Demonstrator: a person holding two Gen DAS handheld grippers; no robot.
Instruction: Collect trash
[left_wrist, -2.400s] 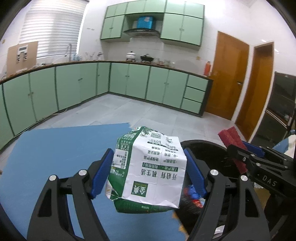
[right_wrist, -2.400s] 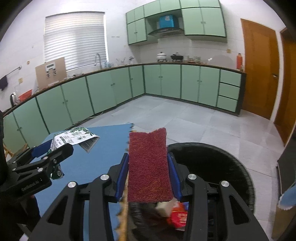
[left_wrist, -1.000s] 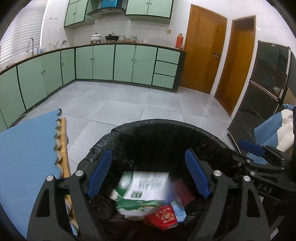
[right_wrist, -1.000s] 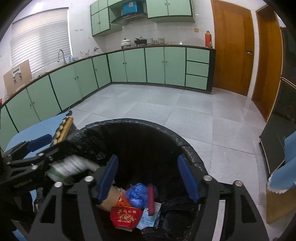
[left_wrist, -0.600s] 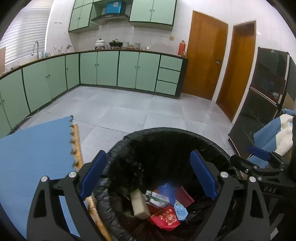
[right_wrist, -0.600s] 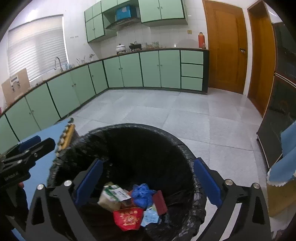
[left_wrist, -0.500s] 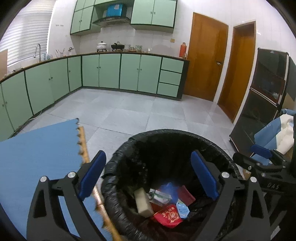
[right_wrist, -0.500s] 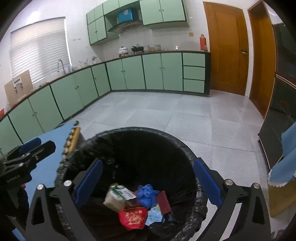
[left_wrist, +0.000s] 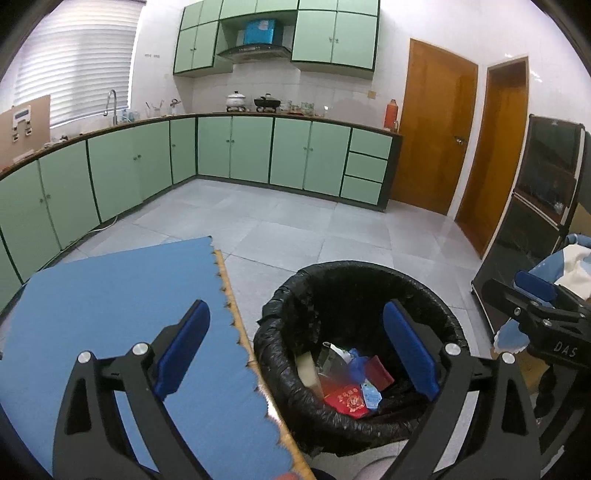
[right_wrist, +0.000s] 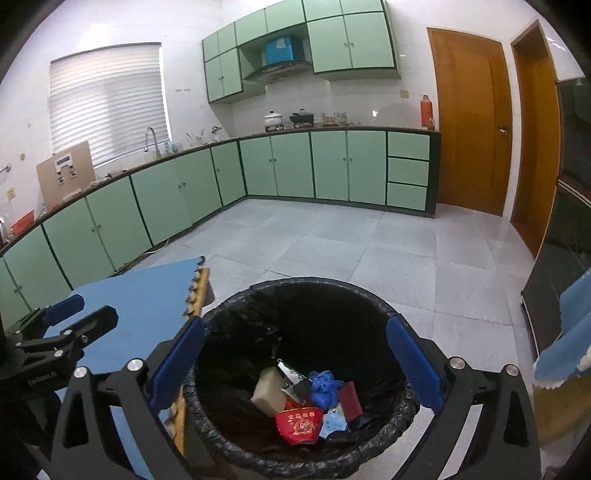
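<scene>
The bin (left_wrist: 369, 267) with its black liner stands on the floor beside the blue mat (left_wrist: 110, 295). In it lie the green-and-white carton (right_wrist: 271, 389), the dark red scouring pad (right_wrist: 351, 400), a red paper cup (right_wrist: 299, 424) and a blue wad (right_wrist: 323, 386). My left gripper (left_wrist: 295, 350) hangs open above the mat's edge and the bin's near left rim, with nothing between its pads. My right gripper (right_wrist: 295, 365) is wide open above the bin (right_wrist: 306, 282) and holds nothing. Each gripper shows in the other's view: the right gripper (left_wrist: 535, 306) and the left gripper (right_wrist: 66, 325).
The blue mat (right_wrist: 147, 295) has a toothed edge over a wooden strip right by the bin. Green cabinets (left_wrist: 236, 155) line the far walls, with wooden doors (left_wrist: 432, 136) beyond the grey tiled floor. A dark glass-fronted cabinet (left_wrist: 535, 229) and blue cloth (right_wrist: 569, 343) stand to the right.
The carton and the red pad left the jaws and dropped into the bin. Both grippers opened wider, then rose and drew back from the bin, the left one shifting over the mat.
</scene>
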